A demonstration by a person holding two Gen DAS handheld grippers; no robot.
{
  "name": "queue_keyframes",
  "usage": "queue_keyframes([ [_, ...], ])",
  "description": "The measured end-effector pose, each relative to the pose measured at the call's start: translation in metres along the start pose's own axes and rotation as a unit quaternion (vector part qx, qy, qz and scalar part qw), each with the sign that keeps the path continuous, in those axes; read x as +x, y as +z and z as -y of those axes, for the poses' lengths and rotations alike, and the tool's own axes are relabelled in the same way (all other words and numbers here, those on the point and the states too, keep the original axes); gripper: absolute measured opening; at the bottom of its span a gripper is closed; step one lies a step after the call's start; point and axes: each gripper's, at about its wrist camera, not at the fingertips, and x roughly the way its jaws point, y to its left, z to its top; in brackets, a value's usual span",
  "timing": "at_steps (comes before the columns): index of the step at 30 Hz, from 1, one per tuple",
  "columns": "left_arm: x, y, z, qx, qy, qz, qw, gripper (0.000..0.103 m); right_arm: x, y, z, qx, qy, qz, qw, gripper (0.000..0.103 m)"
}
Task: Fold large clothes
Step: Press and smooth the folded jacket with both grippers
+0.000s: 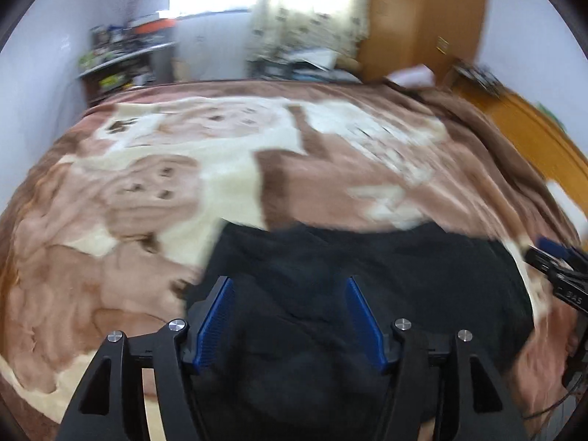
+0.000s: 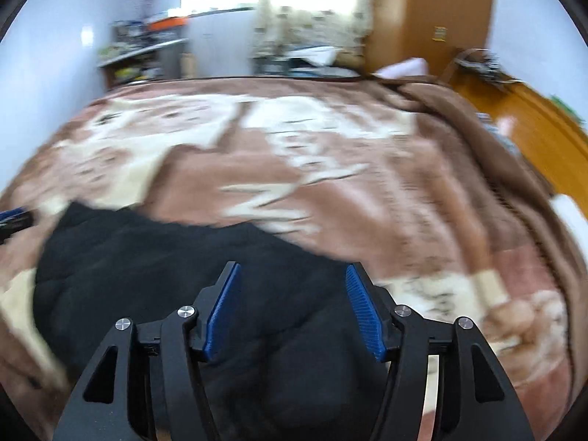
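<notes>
Left wrist view shows my left tongs point(image 1: 290, 316) spread empty above the black garment point(image 1: 330, 257) on the bed's brown blanket point(image 1: 110, 220), right tongs point(image 2: 292, 308) likewise.

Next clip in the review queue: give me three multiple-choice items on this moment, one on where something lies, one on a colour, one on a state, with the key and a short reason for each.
1. Where does the black garment lie?
A. On the patterned blanket covering the bed
B. On the wooden wardrobe
C. On the shelf by the wall

2. What colour are the pads of the right tool?
A. Red
B. Blue
C. White

3. How do the jaws of the left tool stand?
A. Clamped on the garment
B. Apart, with nothing pinched between them
C. Shut on the blanket

Key:
1. A, the dark cloth is spread flat on the brown and cream blanket.
2. B, both ribbed pads show blue against the black frame.
3. B, a clear gap separates the pads, and the garment lies below them, not gripped.
</notes>
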Motion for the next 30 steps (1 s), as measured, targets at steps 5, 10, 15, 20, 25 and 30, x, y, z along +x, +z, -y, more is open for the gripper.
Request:
queue_keyframes([
  [5, 0.039, -0.033, 0.056, 0.036, -0.012, -0.036, 0.9986, 0.063, 0.024, -0.026, -0.050, -0.040, 0.024, -0.021, 0.999, 0.060],
  [10, 0.092, -0.040, 0.052, -0.004, 0.017, -0.089, 0.9959, 0.065, 0.083, -0.040, -0.055, -0.007, 0.026, -0.096, 0.995, 0.061],
  [15, 0.118, -0.046, 0.052, 0.026, 0.035, -0.097, 0.9944, 0.068, 0.119, -0.052, -0.050, 0.002, 0.036, -0.125, 0.991, 0.064],
  [20, 0.137, -0.057, 0.049, 0.008, 0.038, -0.103, 0.9939, 0.068, 0.139, -0.062, -0.061, -0.017, 0.004, -0.135, 0.991, 0.065],
  [25, 0.136, -0.049, 0.046, 0.006, 0.025, -0.125, 0.9919, 0.068, 0.135, -0.061, -0.057, -0.010, 0.014, -0.139, 0.990, 0.065],
  [30, 0.092, -0.036, 0.035, 0.002, 0.044, -0.084, 0.9955, 0.068, 0.091, -0.046, -0.038, 0.007, 0.038, -0.106, 0.994, 0.064],
])
